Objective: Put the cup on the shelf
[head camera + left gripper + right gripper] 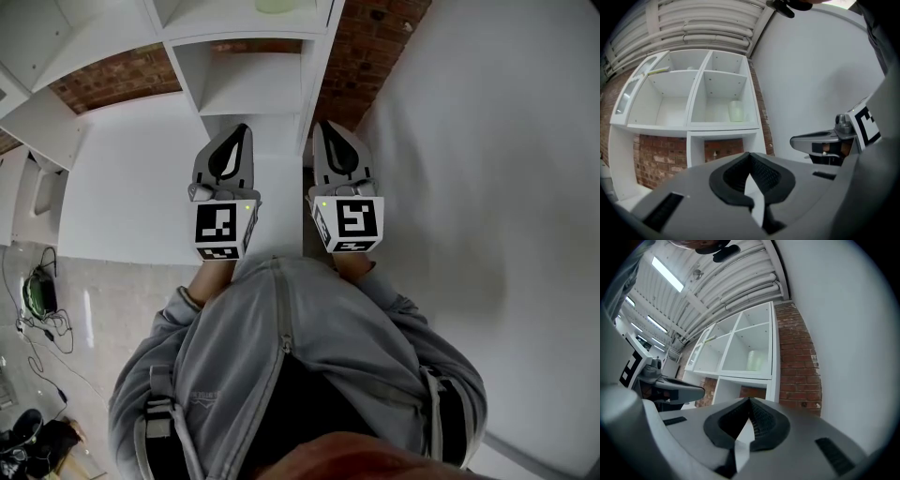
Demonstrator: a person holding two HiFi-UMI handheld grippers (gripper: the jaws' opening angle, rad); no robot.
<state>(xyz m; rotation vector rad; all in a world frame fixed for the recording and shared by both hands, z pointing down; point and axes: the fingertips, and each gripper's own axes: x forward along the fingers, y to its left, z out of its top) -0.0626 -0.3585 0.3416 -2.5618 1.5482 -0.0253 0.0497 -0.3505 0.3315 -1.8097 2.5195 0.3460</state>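
A pale green cup (pixel 736 111) stands in the right middle compartment of the white cube shelf (pixel 723 125). It shows again in the right gripper view (pixel 756 360) and at the top edge of the head view (pixel 277 5). My left gripper (pixel 241 128) and right gripper (pixel 324 126) are held side by side close to the person's chest, pointing at the shelf and well short of it. Both are shut with nothing between the jaws. The left gripper's (pixel 750 154) tips meet, as do the right gripper's (pixel 750 400).
A white wall (pixel 487 141) runs along the right of the shelf, with red brick (pixel 370 37) behind it. More white shelving (pixel 37 122) stands at the left. Cables and dark gear (pixel 37 295) lie on the floor at the lower left.
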